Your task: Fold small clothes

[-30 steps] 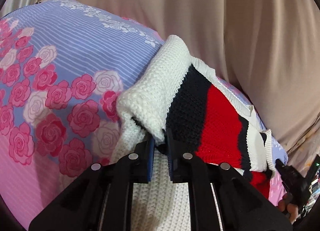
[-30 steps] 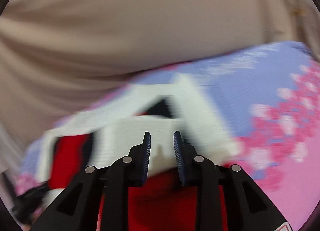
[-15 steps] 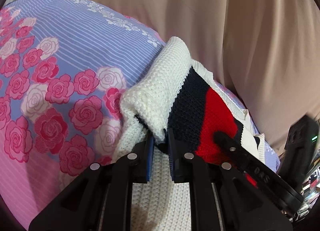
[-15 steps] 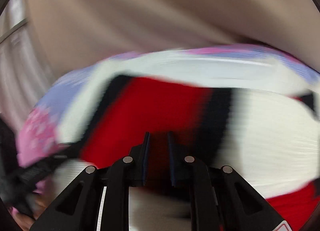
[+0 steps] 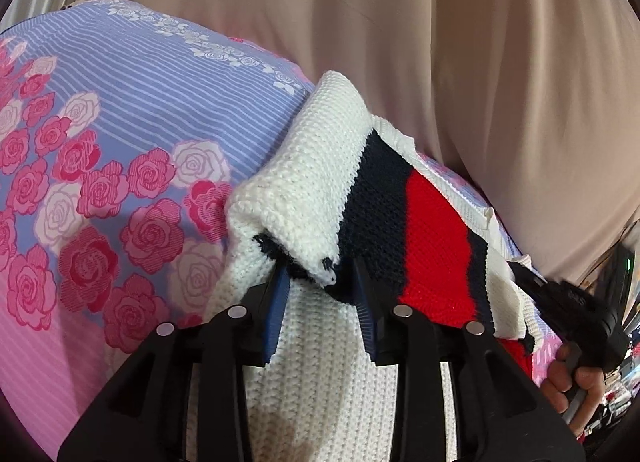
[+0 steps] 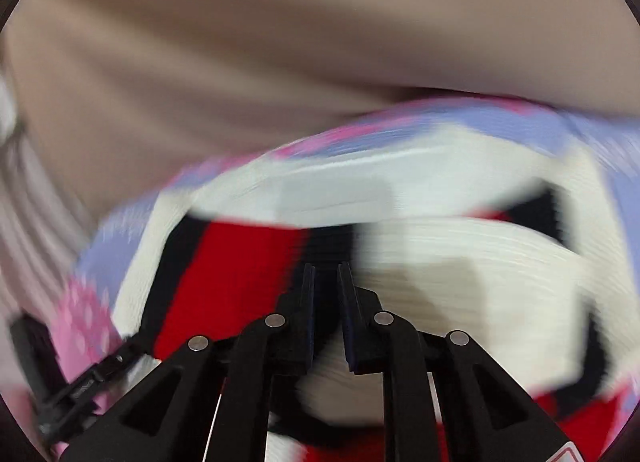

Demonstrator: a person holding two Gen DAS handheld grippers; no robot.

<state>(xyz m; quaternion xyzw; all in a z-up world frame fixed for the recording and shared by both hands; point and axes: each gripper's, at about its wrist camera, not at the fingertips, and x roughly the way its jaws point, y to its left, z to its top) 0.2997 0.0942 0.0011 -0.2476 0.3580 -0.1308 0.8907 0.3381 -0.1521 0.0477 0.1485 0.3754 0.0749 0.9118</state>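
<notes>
Change since the earlier frames: your left gripper [image 5: 320, 294] has spread its jaws; they were pinched on the knit edge and now stand apart, the fold lying loose between them. Your right gripper [image 6: 326, 286] has swung across the garment, and its view is motion-blurred.
Task object: the knitted sweater [image 5: 320, 189], white with navy and red bands, lies on the rose-print bedsheet [image 5: 120, 133], at the sheet's far right, close to the beige curtain [image 5: 440, 41].
Left jaws: released, straddling the turned-over white edge without clamping it.
Right jaws: nearly closed, a narrow gap showing; you cannot tell through the blur whether any knit is caught between them.
Right hand: your hand [image 5: 568, 378] is at the right edge of the left view, grasping the gripper handle.
Step in hand: judged as the end of one fold, the left side laid over and let go.
Next move: judged, draw the left gripper back clear of the fold without dragging it, then take a fresh edge for the next fold.
Caution: loose knit may snag on a pad as you retreat.
</notes>
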